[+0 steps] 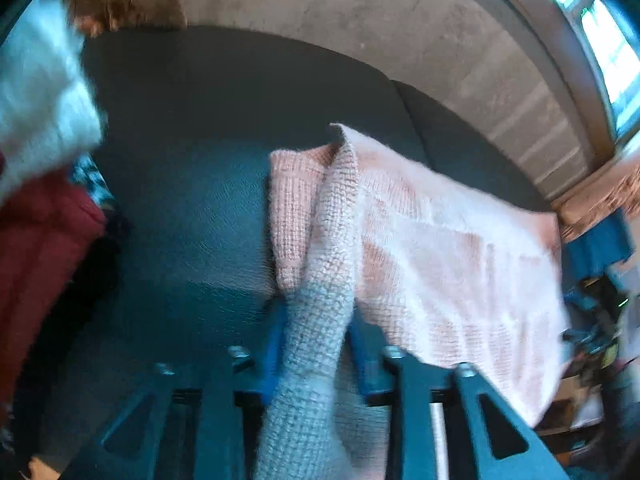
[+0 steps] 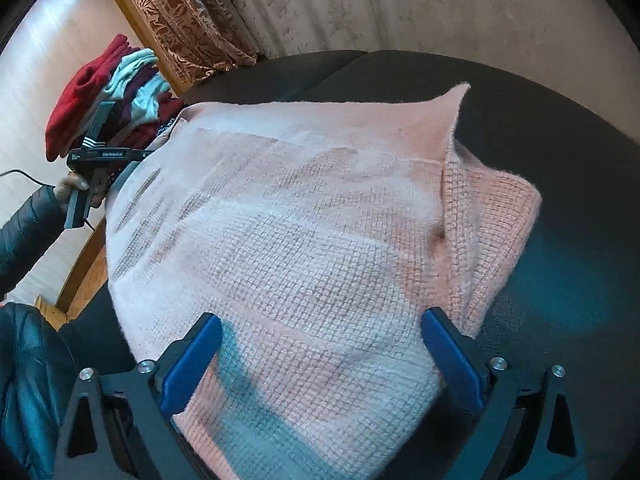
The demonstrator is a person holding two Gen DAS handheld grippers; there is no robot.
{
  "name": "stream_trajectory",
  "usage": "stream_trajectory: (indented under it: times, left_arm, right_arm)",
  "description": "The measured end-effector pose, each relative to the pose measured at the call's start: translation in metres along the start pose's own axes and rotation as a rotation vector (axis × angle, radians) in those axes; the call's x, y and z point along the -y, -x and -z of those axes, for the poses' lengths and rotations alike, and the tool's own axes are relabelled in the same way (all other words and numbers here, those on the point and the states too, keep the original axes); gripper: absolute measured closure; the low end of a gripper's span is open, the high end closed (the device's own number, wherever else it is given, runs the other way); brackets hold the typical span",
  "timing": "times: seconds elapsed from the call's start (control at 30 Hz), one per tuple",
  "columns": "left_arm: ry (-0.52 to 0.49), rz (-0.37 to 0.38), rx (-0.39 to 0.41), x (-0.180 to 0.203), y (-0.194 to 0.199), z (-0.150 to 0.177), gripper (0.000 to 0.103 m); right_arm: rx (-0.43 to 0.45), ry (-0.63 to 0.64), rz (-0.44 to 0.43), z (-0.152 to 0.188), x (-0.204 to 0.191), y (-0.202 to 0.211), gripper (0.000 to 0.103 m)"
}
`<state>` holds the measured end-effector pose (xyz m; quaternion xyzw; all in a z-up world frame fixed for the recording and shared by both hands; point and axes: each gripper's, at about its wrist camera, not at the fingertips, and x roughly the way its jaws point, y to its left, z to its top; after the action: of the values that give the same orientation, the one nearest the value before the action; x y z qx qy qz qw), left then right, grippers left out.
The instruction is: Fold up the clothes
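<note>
Left wrist: left gripper (image 1: 316, 320) clamps pink sweater (image 1: 440, 248); right gripper (image 2: 320, 354) spread wide above it.

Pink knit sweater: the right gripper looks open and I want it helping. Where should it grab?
Probably the pink knit sweater's near edge, between the open right gripper fingers, coming straight in from the front. The left gripper already pinches a bunched fold at the other side.

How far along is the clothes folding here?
Done: a stack of folded clothes sits at the far side. In hand: the pink knit sweater on the dark surface, with the left gripper clamped on a bunched strip of it. The right gripper is open over it. Left: finishing this sweater's folds.
</note>
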<state>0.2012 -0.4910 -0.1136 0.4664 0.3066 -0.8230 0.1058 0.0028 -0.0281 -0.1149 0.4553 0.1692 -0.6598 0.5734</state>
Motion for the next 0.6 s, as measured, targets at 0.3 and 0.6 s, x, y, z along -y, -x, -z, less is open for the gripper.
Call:
stream_trajectory:
  times: [0.3,0.6]
  left_arm:
    - [0.213,0.38,0.164,-0.023,0.066,0.015,0.091]
    - [0.392,0.657,0.204,0.017,0.085,0.02,0.092]
  right_arm:
    - [0.051,-0.062,-0.004,0.009,0.003,0.006,0.0]
    - [0.074,-0.081,-0.015,0.015,0.009,0.012,0.0]
